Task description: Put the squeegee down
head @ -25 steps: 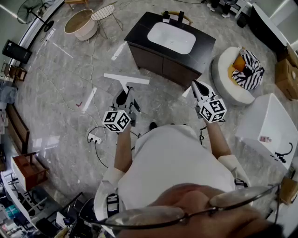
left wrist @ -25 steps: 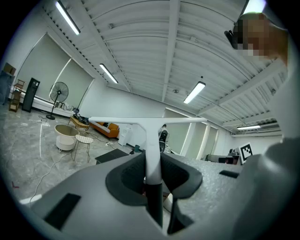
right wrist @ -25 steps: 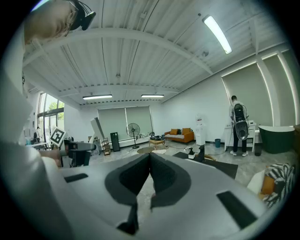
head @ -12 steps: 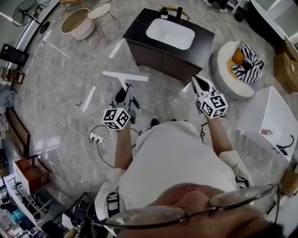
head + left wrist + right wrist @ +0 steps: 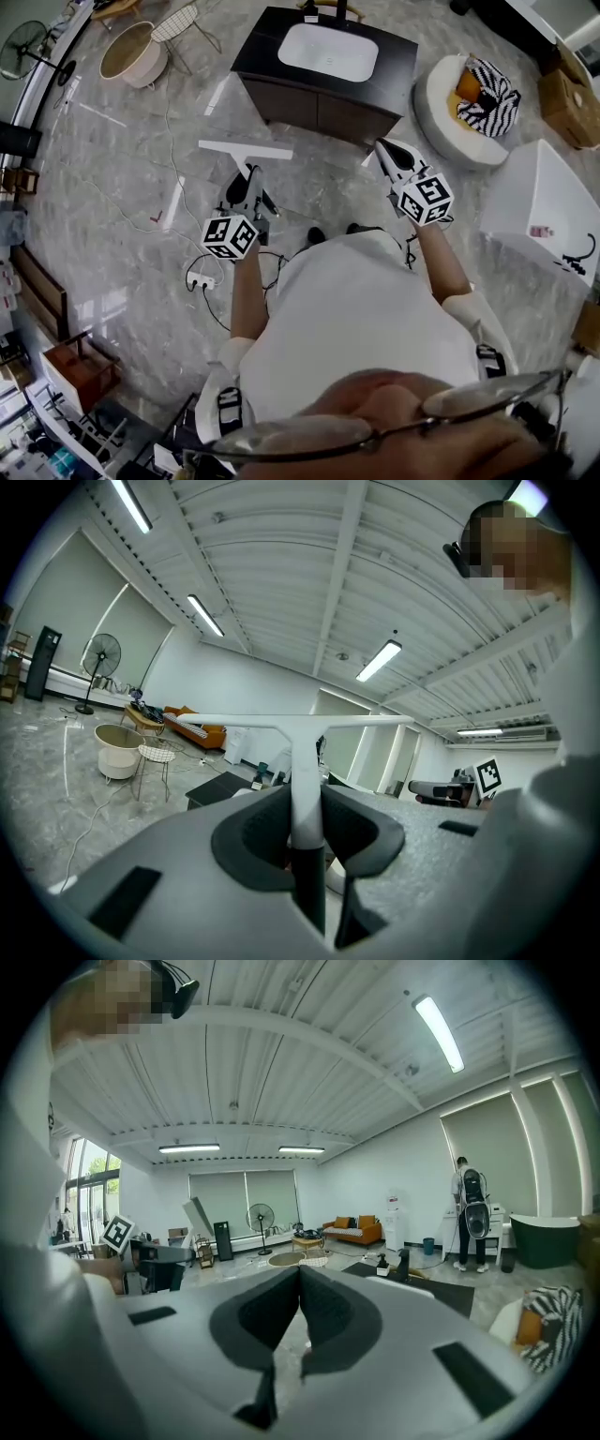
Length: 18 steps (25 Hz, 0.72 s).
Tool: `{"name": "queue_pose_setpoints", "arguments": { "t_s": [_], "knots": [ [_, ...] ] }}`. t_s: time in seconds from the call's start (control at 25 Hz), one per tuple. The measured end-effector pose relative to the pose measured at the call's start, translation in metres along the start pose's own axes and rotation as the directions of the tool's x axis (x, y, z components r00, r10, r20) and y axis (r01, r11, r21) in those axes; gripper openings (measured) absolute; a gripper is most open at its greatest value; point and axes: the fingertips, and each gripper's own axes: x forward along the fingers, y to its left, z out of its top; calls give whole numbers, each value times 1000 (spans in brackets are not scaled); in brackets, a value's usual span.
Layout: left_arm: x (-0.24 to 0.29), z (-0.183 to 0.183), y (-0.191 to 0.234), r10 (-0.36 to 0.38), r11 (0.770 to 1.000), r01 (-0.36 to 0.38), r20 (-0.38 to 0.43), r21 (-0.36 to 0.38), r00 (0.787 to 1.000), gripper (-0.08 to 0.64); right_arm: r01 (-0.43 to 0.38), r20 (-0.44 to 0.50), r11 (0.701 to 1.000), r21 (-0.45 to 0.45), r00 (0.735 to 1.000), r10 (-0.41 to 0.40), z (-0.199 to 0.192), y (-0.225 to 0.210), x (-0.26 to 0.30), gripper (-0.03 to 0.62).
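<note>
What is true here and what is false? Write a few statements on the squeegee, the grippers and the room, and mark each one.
The left gripper is shut on the handle of the squeegee. True.
The right gripper grips a cloth. False: its jaws are together with nothing between them.
The squeegee lies on the floor. False: it is held up in the left gripper, blade foremost.
A white basin sits in a dark cabinet ahead of the grippers. True.
</note>
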Motion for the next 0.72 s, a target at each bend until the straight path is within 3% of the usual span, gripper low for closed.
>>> {"name": "queue_pose_setpoints", "arguments": {
  "t_s": [0.72],
  "knots": [
    [14, -1, 21, -12, 1000, 12, -29, -7, 999, 83, 32, 2, 999, 9, 999, -32, 1, -6, 21, 5]
  ]
}}
